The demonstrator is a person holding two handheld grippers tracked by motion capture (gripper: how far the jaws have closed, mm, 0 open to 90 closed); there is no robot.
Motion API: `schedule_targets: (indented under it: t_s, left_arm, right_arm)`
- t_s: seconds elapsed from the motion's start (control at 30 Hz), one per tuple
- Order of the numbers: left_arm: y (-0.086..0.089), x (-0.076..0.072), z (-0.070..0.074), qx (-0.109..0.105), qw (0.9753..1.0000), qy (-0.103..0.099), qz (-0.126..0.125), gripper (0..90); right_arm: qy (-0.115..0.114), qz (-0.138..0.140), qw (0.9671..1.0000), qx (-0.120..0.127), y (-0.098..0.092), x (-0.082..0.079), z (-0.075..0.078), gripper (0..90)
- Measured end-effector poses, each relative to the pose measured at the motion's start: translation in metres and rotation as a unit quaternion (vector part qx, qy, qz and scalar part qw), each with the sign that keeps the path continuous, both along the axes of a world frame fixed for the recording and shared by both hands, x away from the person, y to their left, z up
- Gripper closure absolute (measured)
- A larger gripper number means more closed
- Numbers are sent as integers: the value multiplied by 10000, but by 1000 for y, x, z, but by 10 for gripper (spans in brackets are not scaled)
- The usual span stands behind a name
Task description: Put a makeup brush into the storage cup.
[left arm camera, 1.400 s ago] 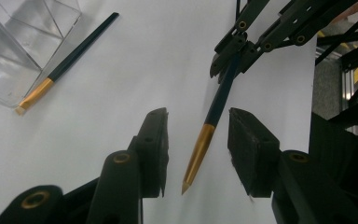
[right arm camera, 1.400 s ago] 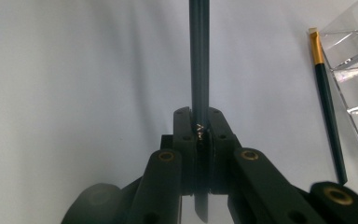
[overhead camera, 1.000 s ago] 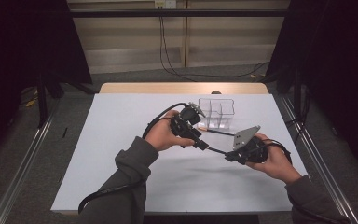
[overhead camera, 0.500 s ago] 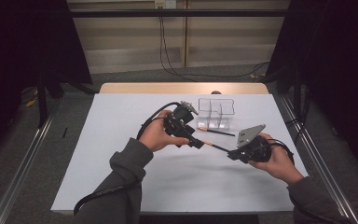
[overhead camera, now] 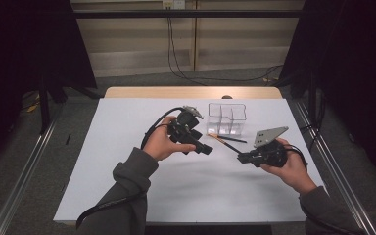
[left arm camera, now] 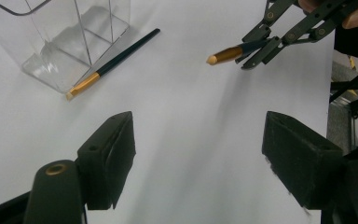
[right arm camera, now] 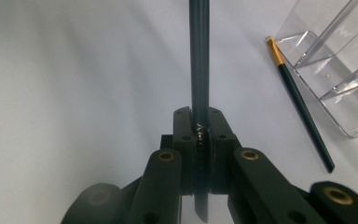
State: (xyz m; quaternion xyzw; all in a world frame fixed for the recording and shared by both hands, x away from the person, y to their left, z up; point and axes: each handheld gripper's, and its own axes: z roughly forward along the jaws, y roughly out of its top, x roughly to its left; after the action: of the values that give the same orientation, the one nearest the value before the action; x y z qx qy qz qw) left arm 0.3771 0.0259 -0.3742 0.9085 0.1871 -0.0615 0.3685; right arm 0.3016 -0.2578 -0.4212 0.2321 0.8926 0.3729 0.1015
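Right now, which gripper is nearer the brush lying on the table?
Left. The left gripper is open just short of the lying brush; the right gripper, clamping another brush, sits farther off.

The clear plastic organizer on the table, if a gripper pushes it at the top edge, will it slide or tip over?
The clear organizer looks thin-walled and empty, so it is probably light and would likely slide on the smooth white table. It stands fairly tall on its base, so a push at the rim might tip it; low down seems safer. The brush touching its base could be dragged along.
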Motion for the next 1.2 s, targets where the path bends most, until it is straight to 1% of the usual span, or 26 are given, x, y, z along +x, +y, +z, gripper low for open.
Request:
schedule_targets:
  t_s: [0.03,0.07,0.1,0.13,0.17,0.2,0.33,0.4,0.47,0.5,0.57,0.63,0.67,0.73,0.77,0.8,0.83,0.87,0.9,0.97,1.03,1.07,1.1,1.13,1.17,1.2]
  left_arm:
    - [1,0,0,24,10000,8,35,248]
    - [1,0,-1,-46,10000,39,45,247]
    - [2,0,-2,-67,10000,37,38,246]
    - [2,0,-3,-39,10000,29,85,244]
    - [2,0,-3,-39,10000,29,85,242]
    - [3,0,-2,22,10000,24,63,240]
    - [4,-1,-3,-17,10000,18,95,233]
    - [4,-2,-3,-24,9999,15,101,234]
    - [4,-2,-4,-88,9999,25,108,233]
    - [4,-2,-5,-153,9998,60,78,233]
    - [4,-2,-6,-105,9999,45,113,233]
    - [4,-2,-7,-132,9998,4,152,233]
    - [4,-2,-8,-229,9997,55,104,233]
    - [4,-3,-8,-193,9997,35,141,233]
    - [4,-3,-8,-230,9996,43,142,233]
    - [4,-3,-8,-221,9996,30,149,233]
    - [4,-3,-9,-320,9994,49,149,233]
    - [4,-3,-8,-262,9995,19,190,233]
    - [4,-3,-9,-393,9990,44,188,234]
    - [4,-3,-8,-477,9986,21,204,235]
    - [4,-4,-7,-443,9987,-17,266,237]
    - [4,-4,-6,-466,9985,-17,273,239]
    - [4,-4,-7,-535,9982,-14,288,240]
    - [5,-4,-6,-540,9981,-35,289,243]
    - [4,-4,-6,-589,9978,-31,316,246]
    - [4,-4,-8,-747,9965,-21,365,249]
  right_arm:
    - [7,-40,10000,69,0,0,0,851]
    - [12,-44,9999,124,1,0,0,851]
    - [-11,-59,9998,175,1,0,0,851]
    - [-6,-74,9996,254,2,0,-1,852]
    - [-6,-74,9996,254,2,0,-1,852]
    - [-38,-125,9993,358,4,0,0,851]
    - [-30,-243,9977,629,6,1,0,852]
    - [-50,-294,9971,700,7,1,0,851]
    - [-55,-385,9954,872,7,2,-1,851]
    - [-55,-382,9947,950,7,2,-1,851]
    - [-92,-498,9931,1055,8,1,-1,851]
    - [-119,-581,9910,1198,9,1,-2,852]
    - [-127,-614,9902,1247,10,1,-2,851]
    - [-121,-636,9886,1361,11,1,-3,852]
    - [-141,-665,9879,1397,11,1,-4,852]
    - [-149,-688,9872,1429,12,0,-4,852]
    - [-140,-695,9866,1472,13,0,-5,852]
    - [-139,-718,9861,1493,13,0,-5,852]
    - [-132,-733,9853,1538,14,0,-5,851]
    - [-151,-753,9842,1596,16,-1,-6,852]
    - [-163,-797,9830,1647,17,-1,-6,852]
    - [-155,-824,9823,1673,18,-1,-6,852]
    - [-166,-824,9826,1659,19,-1,-5,852]
    - [-165,-819,9826,1661,20,0,-5,852]
    - [-153,-820,9825,1664,21,0,-5,852]
    - [-162,-830,9825,1662,22,0,-5,852]
